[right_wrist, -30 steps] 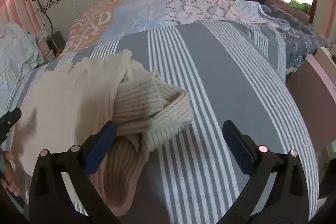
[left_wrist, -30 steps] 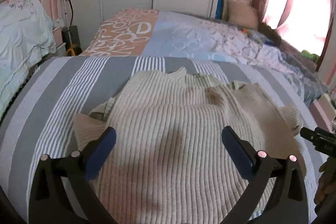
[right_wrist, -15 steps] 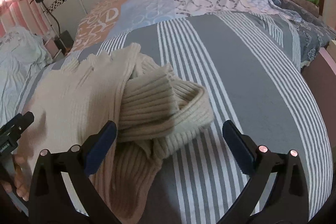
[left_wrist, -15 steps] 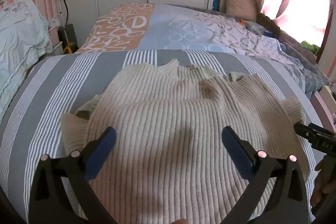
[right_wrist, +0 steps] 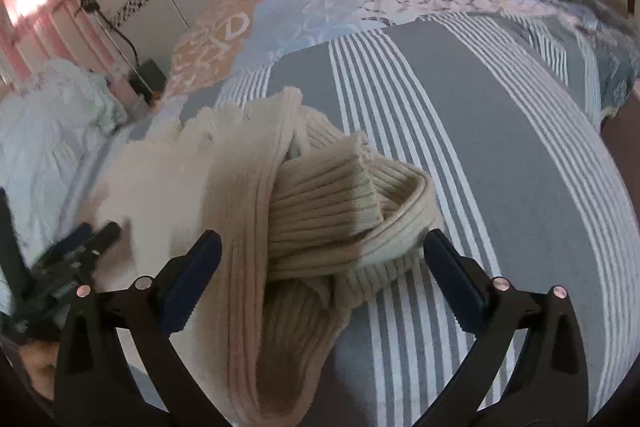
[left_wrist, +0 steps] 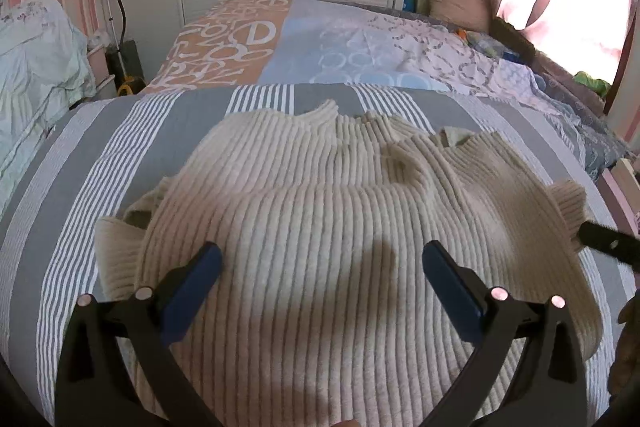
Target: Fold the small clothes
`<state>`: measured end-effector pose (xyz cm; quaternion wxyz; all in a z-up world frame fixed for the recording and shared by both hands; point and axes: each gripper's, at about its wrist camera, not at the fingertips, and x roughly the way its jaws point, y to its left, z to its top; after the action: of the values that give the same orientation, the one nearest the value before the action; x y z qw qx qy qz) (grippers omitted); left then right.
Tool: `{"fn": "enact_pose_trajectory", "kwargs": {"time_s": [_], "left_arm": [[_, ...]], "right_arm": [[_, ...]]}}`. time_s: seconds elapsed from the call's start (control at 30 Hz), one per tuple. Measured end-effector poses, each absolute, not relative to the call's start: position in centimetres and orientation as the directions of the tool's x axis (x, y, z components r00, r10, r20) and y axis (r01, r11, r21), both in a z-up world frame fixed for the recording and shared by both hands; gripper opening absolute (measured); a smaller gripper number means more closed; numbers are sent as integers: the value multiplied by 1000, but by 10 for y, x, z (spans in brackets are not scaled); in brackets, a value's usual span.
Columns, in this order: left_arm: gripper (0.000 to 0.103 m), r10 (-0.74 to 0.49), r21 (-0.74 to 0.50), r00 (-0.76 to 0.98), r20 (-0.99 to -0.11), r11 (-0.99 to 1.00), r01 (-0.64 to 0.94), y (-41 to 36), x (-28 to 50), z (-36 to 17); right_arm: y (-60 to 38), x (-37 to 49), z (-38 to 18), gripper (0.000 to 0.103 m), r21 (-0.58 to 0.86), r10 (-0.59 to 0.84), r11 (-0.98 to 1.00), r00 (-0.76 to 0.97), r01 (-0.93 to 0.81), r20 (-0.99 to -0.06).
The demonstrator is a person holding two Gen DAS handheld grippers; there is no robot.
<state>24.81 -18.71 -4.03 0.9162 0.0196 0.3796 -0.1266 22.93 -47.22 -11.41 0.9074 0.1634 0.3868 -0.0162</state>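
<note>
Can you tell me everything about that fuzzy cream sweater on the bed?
The cream ribbed knit sweater lies spread flat on the grey-and-white striped bedcover, neck end pointing away from the camera. It looks thick and soft, with chunky ribs running along its length. In the right wrist view, one sleeve is bunched and doubled over at its side, with the ribbed cuff on top. Both open grippers hover over it; neither grips it.
</note>
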Motion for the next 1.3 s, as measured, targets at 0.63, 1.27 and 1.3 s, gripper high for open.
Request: {"fn": "enact_pose_trajectory", "kwargs": {"time_s": [0.63,1.27,1.3], "left_arm": [[101,-345,-189,605,-717,932,308,-197,247,-46],[101,-201,-55,667,-717,971,233,-174,255,-21],[101,-194,-49,672,-714,972,229,-167,257,-17]], "right_arm": [[-451,249,-144,42,271,128,956,680,108,-722],[-387,230,-52,31,235,164,971,810,-33,-563],[-379,233,-48,31,239,172,970,813,-42,-556]]}}
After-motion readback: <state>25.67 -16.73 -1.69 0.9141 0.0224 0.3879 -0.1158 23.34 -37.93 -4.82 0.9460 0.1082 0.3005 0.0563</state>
